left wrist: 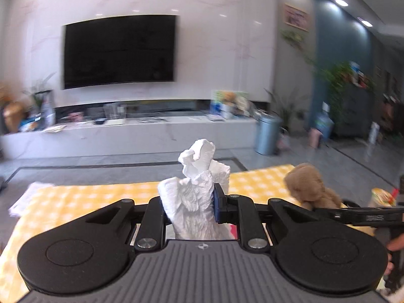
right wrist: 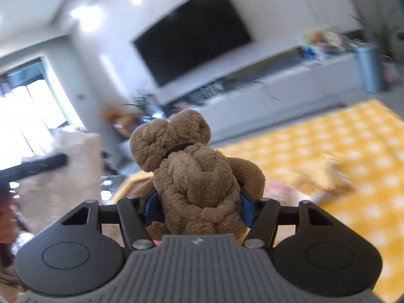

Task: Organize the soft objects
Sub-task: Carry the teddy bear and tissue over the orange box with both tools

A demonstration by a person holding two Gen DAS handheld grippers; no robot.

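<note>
My left gripper (left wrist: 189, 202) is shut on a crumpled white cloth (left wrist: 197, 192), which stands up between its blue pads above a table with a yellow checked cloth (left wrist: 101, 197). In the right wrist view my right gripper (right wrist: 199, 207) is shut on a brown teddy bear (right wrist: 194, 171), its back turned to the camera, lifted over the same yellow cloth (right wrist: 353, 151). From the left wrist view the brown teddy bear (left wrist: 308, 186) shows at the right, held by the other gripper's black finger (left wrist: 358, 217). The white cloth (right wrist: 63, 166) appears blurred at the left of the right wrist view.
A pale yellow soft object (right wrist: 320, 174) lies blurred on the yellow cloth to the right. Beyond the table are a wall-mounted TV (left wrist: 118, 50), a long white console (left wrist: 126, 131) with clutter, a grey bin (left wrist: 267, 133) and potted plants (left wrist: 335, 83).
</note>
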